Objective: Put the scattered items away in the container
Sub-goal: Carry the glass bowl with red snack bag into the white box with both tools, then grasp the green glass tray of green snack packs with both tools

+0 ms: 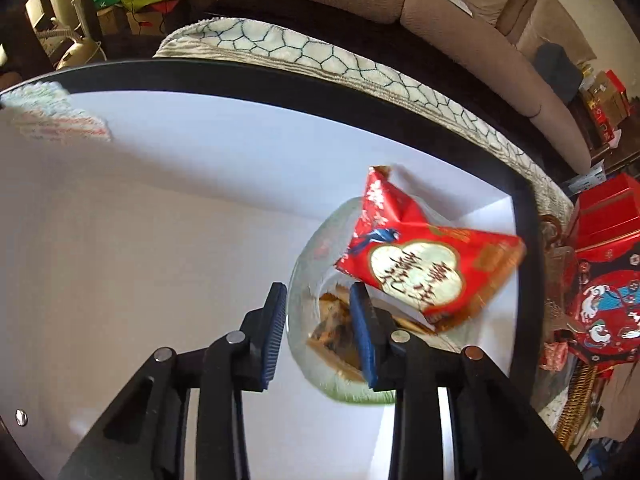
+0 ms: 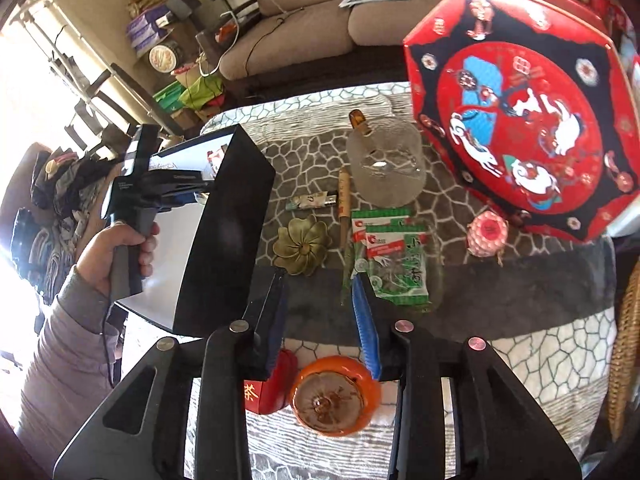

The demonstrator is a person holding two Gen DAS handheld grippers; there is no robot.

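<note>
the left gripper [image 1: 318,312] is over the box [image 1: 532,216], a black box with white inside, and its jaws are spread with nothing between them. in front of it a red packet [image 1: 424,256] is above a glass dish [image 1: 304,272] that lies on the box floor; i cannot tell if the packet touches the dish. brown packets [image 1: 336,328] lie in the dish. a pale, blurred packet [image 1: 56,120] is at the far left of the box.

the right gripper [image 2: 320,292] is above the blanket [image 2: 520,360], jaws spread and empty. under it stand an orange jar [image 2: 334,396] and, just beside it, a red tin [image 2: 272,392]. further on lie green packets [image 2: 392,252], a brass flower [image 2: 302,244], a stick [image 2: 344,200], a small tube [image 2: 312,201], a glass cup [image 2: 386,160] and a pink round thing [image 2: 488,234]. a big red octagon lid [image 2: 520,108] is at the right. at the left the hand [image 2: 116,252] holds the left gripper over the box [image 2: 228,220].
</note>
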